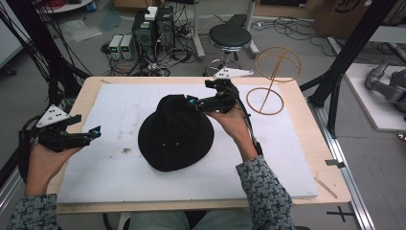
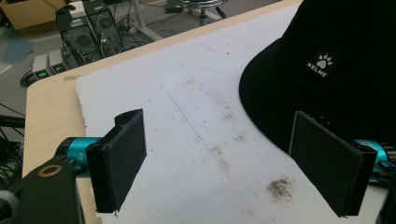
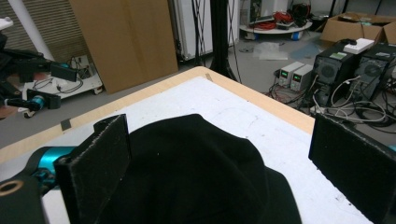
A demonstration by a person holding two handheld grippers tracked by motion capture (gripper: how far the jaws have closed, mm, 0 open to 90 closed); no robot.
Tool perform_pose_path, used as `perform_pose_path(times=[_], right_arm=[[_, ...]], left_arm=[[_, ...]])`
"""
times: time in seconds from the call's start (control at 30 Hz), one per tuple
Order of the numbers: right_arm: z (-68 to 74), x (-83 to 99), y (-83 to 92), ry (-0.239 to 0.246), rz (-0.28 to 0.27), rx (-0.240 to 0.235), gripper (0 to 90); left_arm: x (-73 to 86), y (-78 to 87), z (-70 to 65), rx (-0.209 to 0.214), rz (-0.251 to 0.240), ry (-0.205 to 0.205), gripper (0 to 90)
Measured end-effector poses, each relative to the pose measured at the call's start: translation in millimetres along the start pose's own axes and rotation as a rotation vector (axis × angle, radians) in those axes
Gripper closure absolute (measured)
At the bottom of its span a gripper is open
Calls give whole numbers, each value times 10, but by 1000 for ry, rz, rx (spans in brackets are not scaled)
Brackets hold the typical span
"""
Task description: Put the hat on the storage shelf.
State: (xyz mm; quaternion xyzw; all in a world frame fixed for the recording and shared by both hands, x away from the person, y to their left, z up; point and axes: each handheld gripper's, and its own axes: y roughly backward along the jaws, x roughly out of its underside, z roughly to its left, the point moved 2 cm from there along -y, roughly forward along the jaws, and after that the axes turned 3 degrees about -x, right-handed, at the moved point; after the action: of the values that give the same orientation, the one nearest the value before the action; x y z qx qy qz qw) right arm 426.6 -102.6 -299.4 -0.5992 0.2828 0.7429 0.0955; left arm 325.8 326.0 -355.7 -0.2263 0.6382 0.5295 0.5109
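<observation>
Gaping right tongs [image 3: 219, 154] over black hat [image 1: 175, 132], brim cut off

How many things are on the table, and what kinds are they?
Black bucket hat: 1
White foam board: 1
Wooden hoop hat stand: 1
Grippers held over the table: 2, left gripper and right gripper
Total: 5

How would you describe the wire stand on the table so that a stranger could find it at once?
Start at the wooden table with the white mat and the black hat in the middle. Look to the far right corner, just off the mat: the stand is there. It is the one pale, open-wire thing, a flat ring base with a slanted stem and a round hoop cage on top.
</observation>
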Motion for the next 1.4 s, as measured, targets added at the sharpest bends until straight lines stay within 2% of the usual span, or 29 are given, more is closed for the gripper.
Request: perform_pose_path(times=[0.23,0.8,1.23,1.4], right_arm=[[4,15,-182,-28,-27,-12,53],[72,64,-524,-61,-65,-29,53],[86,134,-692,-80,-45,-33,68],[87,176,-769,-71,-19,-26,80]], left_arm=[[3,27,22,-6,-4,4,191],[10,45,46,-7,-5,6,191],[11,47,48,-6,-4,5,191],[13,41,46,-4,1,2,191]])
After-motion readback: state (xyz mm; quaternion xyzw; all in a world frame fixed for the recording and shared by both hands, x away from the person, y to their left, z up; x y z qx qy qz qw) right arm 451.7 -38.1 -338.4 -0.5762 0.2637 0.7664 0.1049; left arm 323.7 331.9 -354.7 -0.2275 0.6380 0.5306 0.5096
